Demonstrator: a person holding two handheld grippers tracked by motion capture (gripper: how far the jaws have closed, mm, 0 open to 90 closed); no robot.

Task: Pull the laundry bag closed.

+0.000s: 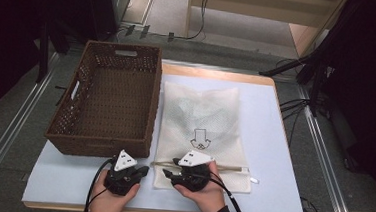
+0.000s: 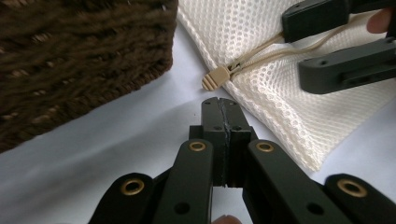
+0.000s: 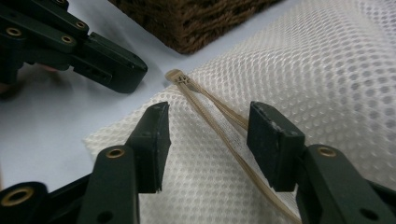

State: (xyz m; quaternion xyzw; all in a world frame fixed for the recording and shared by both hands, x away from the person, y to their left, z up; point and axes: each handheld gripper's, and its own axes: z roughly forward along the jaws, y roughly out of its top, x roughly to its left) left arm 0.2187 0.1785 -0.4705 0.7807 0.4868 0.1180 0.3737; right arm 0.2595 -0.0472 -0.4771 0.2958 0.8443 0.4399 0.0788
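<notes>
- Two tongs are hovering at the mesh bag (image 1: pixel 201 132), lying flat on the bench (image 1: pixel 273 142) beside the basket (image 1: pixel 109 98).
- Left tongs (image 2: pixel 219 103) are clenched empty; right tongs (image 3: pixel 208 140) are straddling the zipper (image 3: pixel 210 116), released.
- Bag is looking light, limp; zipper pull (image 2: pixel 215 77) is seeming the best hold.

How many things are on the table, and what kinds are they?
Brown wicker basket: 1
White mesh bag with a tan zipper: 1
Black grippers, left gripper and right gripper: 2
Total: 4
</notes>
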